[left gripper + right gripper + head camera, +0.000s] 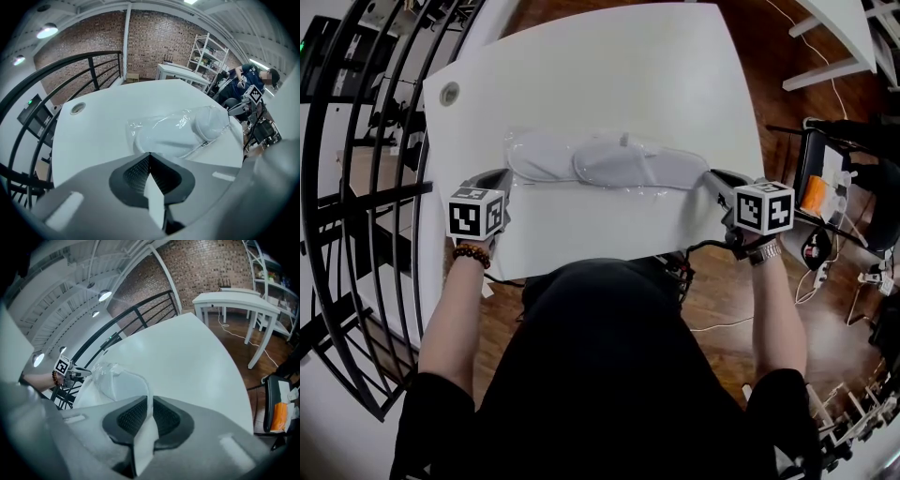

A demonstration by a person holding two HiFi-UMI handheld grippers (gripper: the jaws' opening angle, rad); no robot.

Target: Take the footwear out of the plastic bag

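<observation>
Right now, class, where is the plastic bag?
In the head view, the plastic bag lies across the white table, between the left gripper and right gripper.

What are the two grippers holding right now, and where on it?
Both hold the plastic bag: the left gripper pinches its left end, the right gripper its right end.

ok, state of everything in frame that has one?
clear plastic bag: flat on the white table, held at its right end; sealed or not, unclear.
pair of white slippers: inside the bag, overlapping.
left gripper: jaws together at the bag's left end; grip on film unclear.
right gripper: shut on the bag's edge.
</observation>
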